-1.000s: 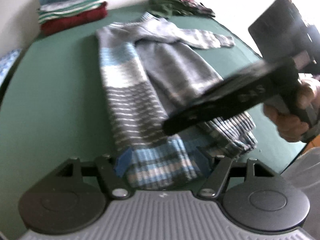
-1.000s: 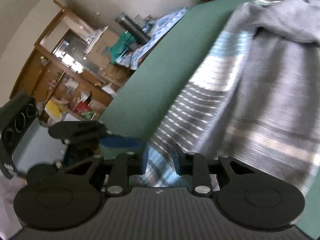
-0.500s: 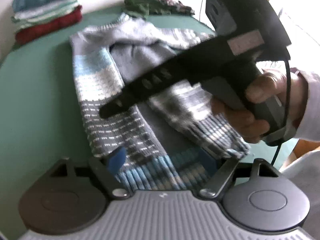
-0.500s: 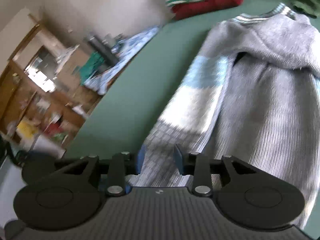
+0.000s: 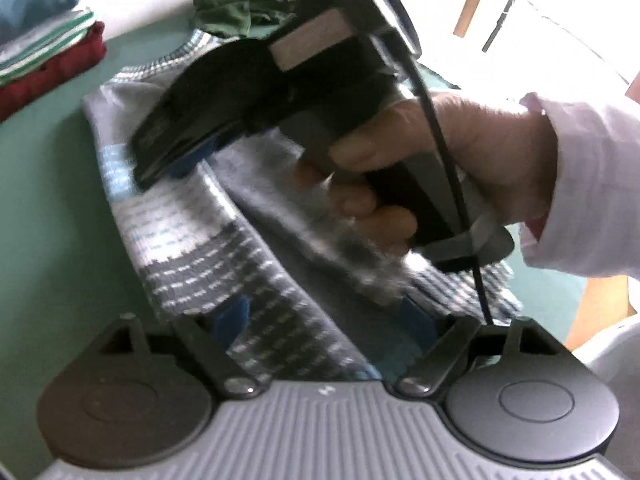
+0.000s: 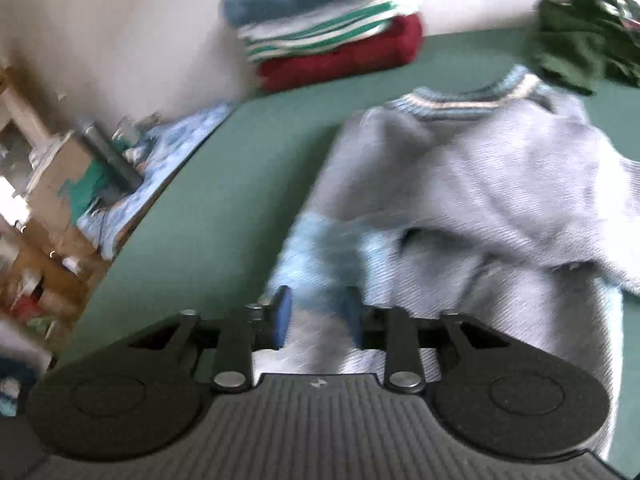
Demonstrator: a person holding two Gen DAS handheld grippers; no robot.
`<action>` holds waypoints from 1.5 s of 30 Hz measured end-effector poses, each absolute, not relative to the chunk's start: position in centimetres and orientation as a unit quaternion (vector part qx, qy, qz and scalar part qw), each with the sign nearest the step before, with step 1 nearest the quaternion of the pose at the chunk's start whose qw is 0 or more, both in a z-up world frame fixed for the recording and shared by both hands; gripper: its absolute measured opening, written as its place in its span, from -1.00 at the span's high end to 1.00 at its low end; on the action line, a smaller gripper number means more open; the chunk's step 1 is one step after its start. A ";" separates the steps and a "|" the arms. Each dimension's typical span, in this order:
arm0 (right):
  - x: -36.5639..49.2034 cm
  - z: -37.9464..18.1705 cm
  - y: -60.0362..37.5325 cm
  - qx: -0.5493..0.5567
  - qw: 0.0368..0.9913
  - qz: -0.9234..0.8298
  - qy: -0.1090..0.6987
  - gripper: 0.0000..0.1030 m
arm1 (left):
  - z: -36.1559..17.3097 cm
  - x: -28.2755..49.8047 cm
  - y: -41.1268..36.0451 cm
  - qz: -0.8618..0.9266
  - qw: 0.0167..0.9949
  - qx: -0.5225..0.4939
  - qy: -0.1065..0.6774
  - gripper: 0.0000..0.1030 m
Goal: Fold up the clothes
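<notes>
I am closing my right gripper over the sweater edge at six o'clock. My left gripper is opening wide, sweater hem lying between its fingers.

We see the left gripper tipped steeply down, its blue pads spread wide and opening. Across its view comes the right gripper, gripped by the person's right hand, white sleeve at the wrist. Its jaws are narrow and closing; whether the pads pinch anything, we can't tell through the blur.
</notes>
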State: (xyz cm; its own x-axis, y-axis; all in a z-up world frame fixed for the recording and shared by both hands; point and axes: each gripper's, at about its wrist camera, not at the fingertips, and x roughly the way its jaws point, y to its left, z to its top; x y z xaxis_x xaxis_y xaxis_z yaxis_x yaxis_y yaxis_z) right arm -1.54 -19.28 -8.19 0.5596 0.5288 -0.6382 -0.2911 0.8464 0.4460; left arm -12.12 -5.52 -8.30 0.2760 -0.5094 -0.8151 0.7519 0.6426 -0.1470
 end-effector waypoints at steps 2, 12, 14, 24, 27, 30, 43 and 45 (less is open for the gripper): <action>-1.4 -8.5 -21.1 0.162 0.869 0.223 0.410 0.81 | -8.4 -11.5 -5.2 -0.406 0.784 0.141 0.447 -0.59; -4.2 -6.3 -36.9 0.205 0.912 -0.038 0.352 0.04 | -3.4 -1.2 -5.5 -0.400 0.828 0.179 0.351 -0.51; -4.0 -6.7 -40.8 0.227 0.907 -0.092 0.344 0.00 | -3.4 1.7 -5.8 -0.403 0.831 0.162 0.349 -0.41; -0.1 -9.1 -43.4 0.216 0.903 -0.121 0.352 -0.15 | -6.7 6.2 -7.0 -0.409 0.816 0.129 0.388 -0.20; 0.4 -9.3 -42.3 0.207 0.907 -0.108 0.350 -0.16 | -7.1 6.5 -7.2 -0.412 0.813 0.127 0.392 -0.22; 0.4 -9.5 -41.6 0.171 0.917 -0.097 0.347 -0.14 | -7.4 6.7 -7.2 -0.414 0.811 0.123 0.394 -0.28; -0.2 -5.5 -43.0 0.149 0.942 -0.091 0.286 0.74 | -4.5 10.4 -5.8 -0.413 0.826 0.119 0.366 -0.28; -0.7 -5.2 -43.2 0.151 0.944 -0.102 0.274 0.75 | -4.6 11.7 -5.8 -0.406 0.827 0.116 0.370 -0.28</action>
State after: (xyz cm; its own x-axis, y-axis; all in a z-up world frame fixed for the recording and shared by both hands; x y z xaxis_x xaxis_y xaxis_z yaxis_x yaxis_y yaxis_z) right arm -0.69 -43.17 -5.15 0.8292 -0.1098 -0.5481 0.2755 0.9334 0.2298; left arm 11.68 -5.83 -4.64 0.3961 -0.5869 -0.7061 0.7581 0.6429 -0.1091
